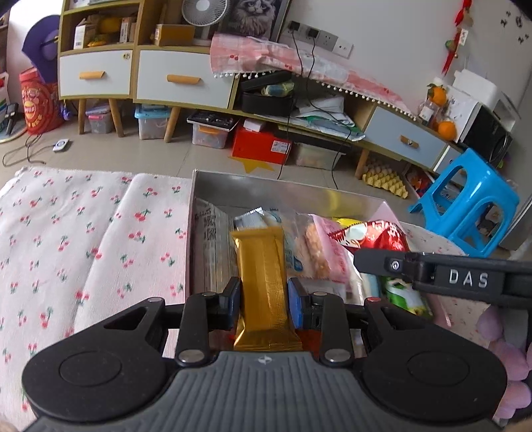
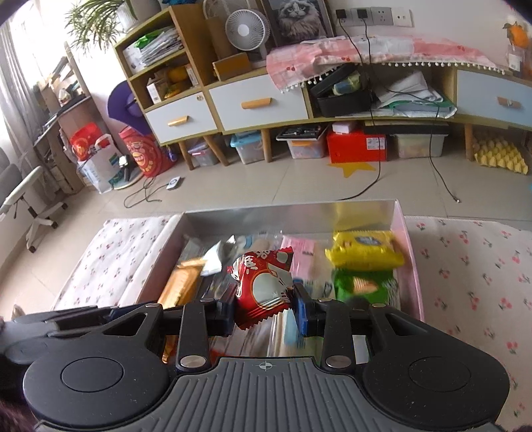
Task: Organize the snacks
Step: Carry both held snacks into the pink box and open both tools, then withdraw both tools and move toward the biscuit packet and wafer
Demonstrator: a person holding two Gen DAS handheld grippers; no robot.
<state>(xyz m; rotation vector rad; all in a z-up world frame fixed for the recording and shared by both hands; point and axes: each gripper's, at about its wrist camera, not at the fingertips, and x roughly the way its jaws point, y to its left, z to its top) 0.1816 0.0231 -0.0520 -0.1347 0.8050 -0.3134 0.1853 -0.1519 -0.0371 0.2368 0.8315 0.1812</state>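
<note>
While left tool (image 1: 264, 297) clamps gold bar (image 1: 262, 275), right tool (image 2: 264, 310) clamps red packet (image 2: 262, 282) — green bag (image 2: 360, 282) clearer there.

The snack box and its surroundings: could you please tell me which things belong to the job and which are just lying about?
Job:
snack box
gold packet, in left gripper
red packet, in right gripper
yellow packet
green packet

Lying about:
blue stool
fan
red shoebox
</note>
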